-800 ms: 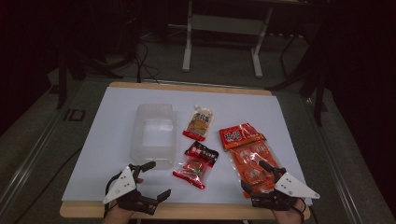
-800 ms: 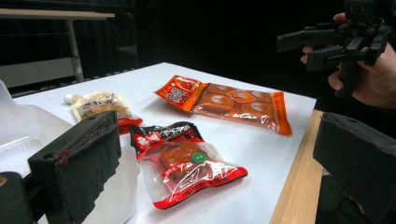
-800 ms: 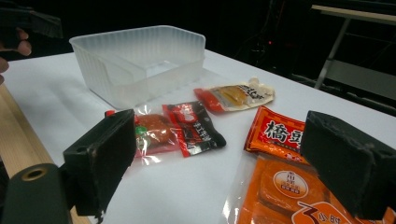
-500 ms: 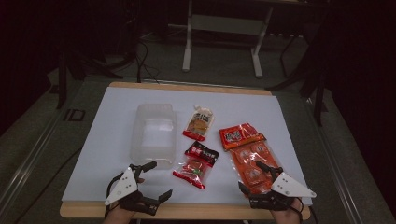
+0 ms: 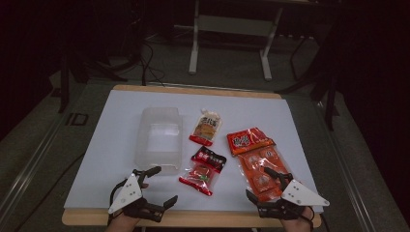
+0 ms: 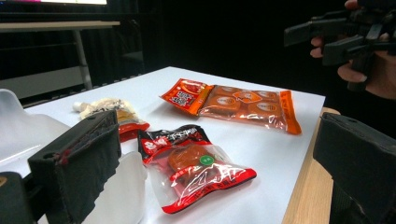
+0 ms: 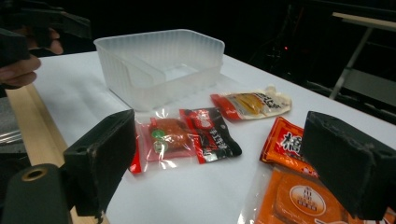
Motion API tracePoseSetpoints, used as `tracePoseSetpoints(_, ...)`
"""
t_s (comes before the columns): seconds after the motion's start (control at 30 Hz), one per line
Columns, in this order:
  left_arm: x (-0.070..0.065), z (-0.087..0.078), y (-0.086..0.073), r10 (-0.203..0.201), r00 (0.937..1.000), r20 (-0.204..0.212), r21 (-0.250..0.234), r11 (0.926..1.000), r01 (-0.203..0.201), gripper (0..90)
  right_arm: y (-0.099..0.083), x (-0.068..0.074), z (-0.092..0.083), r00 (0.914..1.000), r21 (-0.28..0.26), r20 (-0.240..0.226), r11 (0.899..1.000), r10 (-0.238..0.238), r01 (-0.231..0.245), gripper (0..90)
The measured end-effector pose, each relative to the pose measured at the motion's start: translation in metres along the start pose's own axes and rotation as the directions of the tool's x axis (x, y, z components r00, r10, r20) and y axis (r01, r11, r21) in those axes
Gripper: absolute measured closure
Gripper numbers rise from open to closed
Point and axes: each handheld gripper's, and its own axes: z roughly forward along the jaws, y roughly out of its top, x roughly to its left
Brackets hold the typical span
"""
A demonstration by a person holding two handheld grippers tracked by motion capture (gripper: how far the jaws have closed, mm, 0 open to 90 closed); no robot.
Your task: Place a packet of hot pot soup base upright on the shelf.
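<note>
Both grippers hover at the near edge of the table, apart from everything. My left gripper point(image 5: 163, 184) is open, just in front of a clear plastic container point(image 5: 159, 137). My right gripper point(image 5: 258, 182) is open over the near end of a long orange snack pack point(image 5: 256, 157). Between them lies a red-and-black snack pack point(image 5: 203, 170), and a pale pouch with a red end point(image 5: 207, 126) lies farther back. In the left gripper view my left gripper point(image 6: 222, 140) frames the red-and-black pack point(image 6: 191, 163). In the right gripper view my right gripper point(image 7: 226, 158) looks across that pack point(image 7: 187, 135) to the container point(image 7: 163, 65).
The white table top point(image 5: 116, 145) has a wooden front edge point(image 5: 203, 218). A metal stand point(image 5: 227, 43) and cables sit on the dark floor beyond the table. The other hand and its gripper point(image 6: 345, 37) show at the top right of the left gripper view.
</note>
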Motion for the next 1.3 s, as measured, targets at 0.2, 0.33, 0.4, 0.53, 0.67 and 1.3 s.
tracePoseSetpoints(0.2, -0.002, 0.002, 0.000, 0.010, 0.9999, 0.004, 0.004, 0.9999, -0.010, 1.4, 0.017, -0.002, -0.007, 1.0000, -0.022, 0.000, 1.000, -0.006, 0.006, 10.8)
tracePoseSetpoints(0.33, -0.002, 0.002, 0.000, 0.006, 1.0000, 0.003, 0.005, 1.0000, -0.006, 1.4, 0.030, -0.013, -0.011, 0.9997, 0.004, -0.023, 1.000, 0.007, -0.007, 10.8)
tracePoseSetpoints(0.4, -0.002, 0.002, 0.000, 0.006, 1.0000, 0.003, 0.005, 1.0000, -0.006, 1.4, 0.035, -0.018, -0.014, 0.9999, 0.001, -0.012, 1.000, 0.000, 0.000, 10.8)
tracePoseSetpoints(0.53, -0.001, 0.003, -0.001, 0.001, 1.0000, 0.003, 0.008, 1.0000, -0.001, 1.3, 0.045, -0.027, -0.017, 0.9992, -0.018, 0.027, 0.999, -0.028, 0.029, 10.8)
tracePoseSetpoints(0.67, -0.001, 0.003, -0.001, 0.001, 1.0000, 0.006, 0.010, 1.0000, -0.001, 1.3, 0.056, -0.040, -0.014, 0.9993, -0.020, 0.034, 1.000, -0.016, 0.016, 10.2)
tracePoseSetpoints(1.3, 0.000, 0.004, -0.003, 0.003, 0.9999, 0.011, 0.019, 0.9998, -0.003, 1.3, 0.065, -0.105, 0.033, 0.9953, 0.081, 0.077, 0.995, 0.059, -0.065, 13.2)
